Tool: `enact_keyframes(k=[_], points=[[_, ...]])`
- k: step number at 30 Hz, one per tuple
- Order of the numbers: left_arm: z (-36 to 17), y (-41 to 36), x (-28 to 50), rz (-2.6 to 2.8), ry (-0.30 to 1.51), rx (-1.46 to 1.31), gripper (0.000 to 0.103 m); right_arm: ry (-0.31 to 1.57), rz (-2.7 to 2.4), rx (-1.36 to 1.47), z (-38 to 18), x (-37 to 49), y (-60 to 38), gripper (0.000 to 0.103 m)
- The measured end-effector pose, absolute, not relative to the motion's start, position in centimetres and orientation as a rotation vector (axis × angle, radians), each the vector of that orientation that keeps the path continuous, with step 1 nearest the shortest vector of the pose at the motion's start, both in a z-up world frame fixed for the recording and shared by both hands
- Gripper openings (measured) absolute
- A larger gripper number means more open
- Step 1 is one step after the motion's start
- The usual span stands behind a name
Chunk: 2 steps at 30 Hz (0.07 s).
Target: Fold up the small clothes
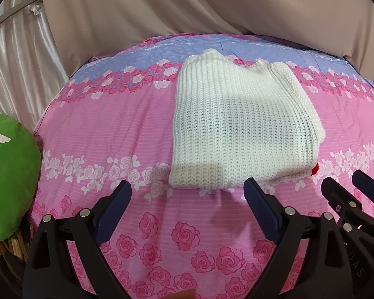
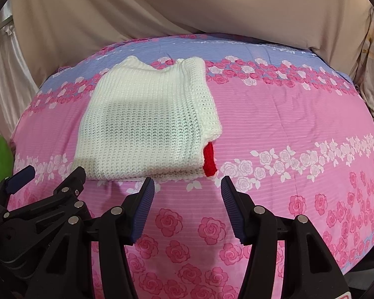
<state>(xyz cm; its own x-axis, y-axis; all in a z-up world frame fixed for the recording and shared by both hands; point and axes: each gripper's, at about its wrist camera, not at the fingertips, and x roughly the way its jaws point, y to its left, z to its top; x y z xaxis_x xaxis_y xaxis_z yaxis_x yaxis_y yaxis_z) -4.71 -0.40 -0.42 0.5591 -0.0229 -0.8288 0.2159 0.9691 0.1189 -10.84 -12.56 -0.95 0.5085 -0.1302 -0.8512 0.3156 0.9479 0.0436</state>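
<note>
Folded cream knit sweater (image 1: 239,127) lies on bed just ahead of both hand-held grippers, left (image 1: 188,194) & right (image 2: 187,189), jaws apart, empty; red knit bit (image 2: 208,160) barely visible in left view, clear in right.

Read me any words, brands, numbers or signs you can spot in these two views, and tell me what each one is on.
"DAS": raised letters on the black body of the right tool, seen at the lower right edge of the left view; more letters before them are too dark to read.
Red-edged label at the bottom edge of the right view, under the right tool: cut off, unreadable.
White knit sweater, rose-print sheet, green cushion: no text.
</note>
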Motion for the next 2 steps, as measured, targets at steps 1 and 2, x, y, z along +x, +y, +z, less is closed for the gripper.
enact_keyframes(k=[1,2], points=[[-0.42,-0.43,-4.73,-0.141,0.969,0.217,0.089,1.003,-0.272,0.204,-0.94,-10.84,-12.51,0.055],[-0.43,-0.42,-4.72,-0.141,0.97,0.217,0.089,1.002,-0.27,0.202,-0.9,-10.84,-12.53,0.055]])
